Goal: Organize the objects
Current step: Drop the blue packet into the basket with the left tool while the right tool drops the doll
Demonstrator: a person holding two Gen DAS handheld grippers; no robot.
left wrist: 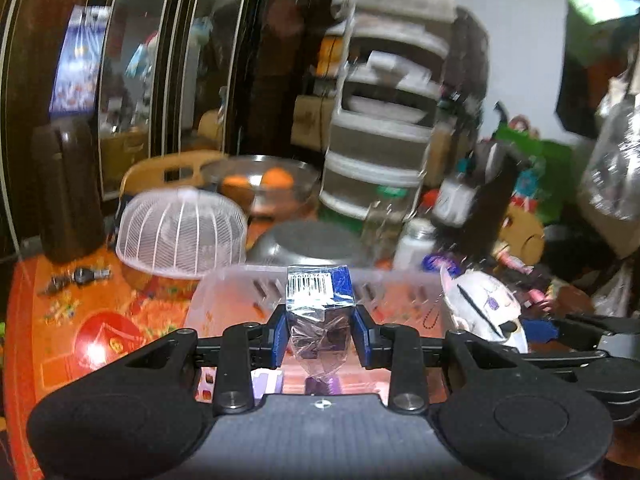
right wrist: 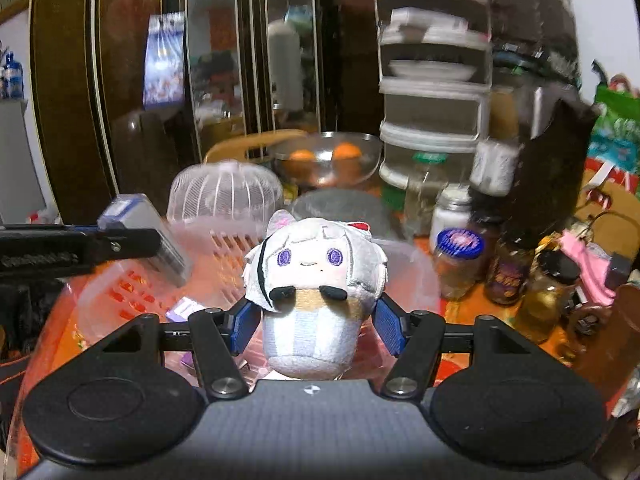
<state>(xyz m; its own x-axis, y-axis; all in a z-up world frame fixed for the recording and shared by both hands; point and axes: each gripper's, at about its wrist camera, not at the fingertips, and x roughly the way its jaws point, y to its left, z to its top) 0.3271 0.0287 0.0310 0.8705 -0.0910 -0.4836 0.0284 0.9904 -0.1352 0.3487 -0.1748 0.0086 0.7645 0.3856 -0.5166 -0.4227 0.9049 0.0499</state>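
My left gripper is shut on a small blue box wrapped in clear plastic, with a barcode on its end, held above a clear pink slotted basket. My right gripper is shut on a white-haired plush doll with purple eyes, held over the same basket. In the right wrist view the left gripper with the box is at the left. In the left wrist view the doll is at the right. A small purple item lies in the basket.
Behind the basket stand a white mesh food cover, an upturned metal bowl, a glass bowl with oranges and a white drawer tower. Several jars crowd the right on the orange tablecloth. A dark cabinet is behind.
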